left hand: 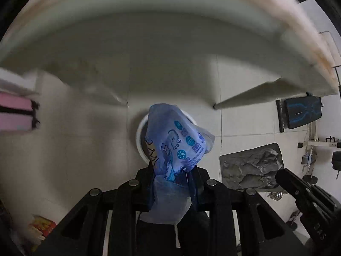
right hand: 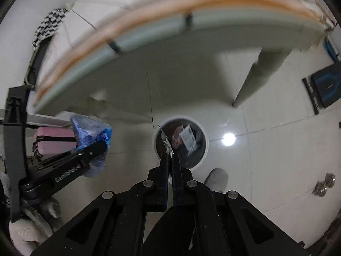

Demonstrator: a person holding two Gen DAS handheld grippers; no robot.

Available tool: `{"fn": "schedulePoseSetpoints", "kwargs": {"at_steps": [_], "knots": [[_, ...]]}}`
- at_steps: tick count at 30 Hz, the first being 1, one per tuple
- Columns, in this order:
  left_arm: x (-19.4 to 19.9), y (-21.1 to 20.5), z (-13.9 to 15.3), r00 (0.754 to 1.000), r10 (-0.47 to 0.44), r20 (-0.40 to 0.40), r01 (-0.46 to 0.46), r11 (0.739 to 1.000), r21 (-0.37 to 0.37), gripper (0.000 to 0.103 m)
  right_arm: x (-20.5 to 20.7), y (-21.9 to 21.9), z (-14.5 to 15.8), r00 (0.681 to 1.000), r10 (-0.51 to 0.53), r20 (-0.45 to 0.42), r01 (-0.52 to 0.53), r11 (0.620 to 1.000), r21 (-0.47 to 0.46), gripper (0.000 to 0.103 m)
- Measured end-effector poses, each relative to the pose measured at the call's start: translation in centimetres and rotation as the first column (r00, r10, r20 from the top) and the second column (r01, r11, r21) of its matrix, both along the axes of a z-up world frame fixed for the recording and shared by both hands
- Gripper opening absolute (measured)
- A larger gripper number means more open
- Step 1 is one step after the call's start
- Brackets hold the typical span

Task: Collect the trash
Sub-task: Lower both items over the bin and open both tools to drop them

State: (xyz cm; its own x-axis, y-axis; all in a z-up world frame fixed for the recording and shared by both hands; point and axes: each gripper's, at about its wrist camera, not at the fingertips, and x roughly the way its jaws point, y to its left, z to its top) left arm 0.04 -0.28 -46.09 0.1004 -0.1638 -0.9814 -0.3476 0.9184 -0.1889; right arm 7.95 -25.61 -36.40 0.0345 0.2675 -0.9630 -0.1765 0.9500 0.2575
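Observation:
My left gripper (left hand: 174,171) is shut on a crumpled blue printed plastic wrapper (left hand: 181,143) that sticks up past its fingers. The wrapper hides most of a round white-rimmed trash bin (left hand: 140,137) on the floor below. In the right wrist view the bin (right hand: 156,147) lies straight under my right gripper (right hand: 170,157), with paper and wrappers inside it. That gripper is shut on a thin clear plastic scrap (right hand: 165,139) poking out of its tips. The left gripper (right hand: 96,149) with the blue wrapper (right hand: 89,131) hangs to the left of the bin. The right gripper (left hand: 283,177) shows at the right edge.
A white table's edge (right hand: 149,40) and leg (right hand: 253,79) stand above and beyond the bin. A pink case (right hand: 55,144) stands to the left, a grey slipper (right hand: 217,177) beside the bin. A grey rock-textured mat (left hand: 251,166), a black-and-blue board (left hand: 302,112) and dumbbells (right hand: 325,184) lie on the tiled floor.

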Motion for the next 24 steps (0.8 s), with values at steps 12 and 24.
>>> {"fn": "schedulePoseSetpoints", "kwargs": {"at_steps": [12,24], "knots": [[0.7,0.5,-19.7,0.989,0.072,-0.128,-0.087,0.99,-0.108,0.023,-0.2,-1.3,-22.9,0.989,-0.065,-0.135,0.069,0.997,0.023,0.003],[0.5,1.0,-23.5,0.981,0.103,-0.162,-0.132,0.975,-0.177,0.089,1.2,-1.6,-32.0,0.971,-0.045,-0.236,0.047,0.999,0.001,0.057]]}}
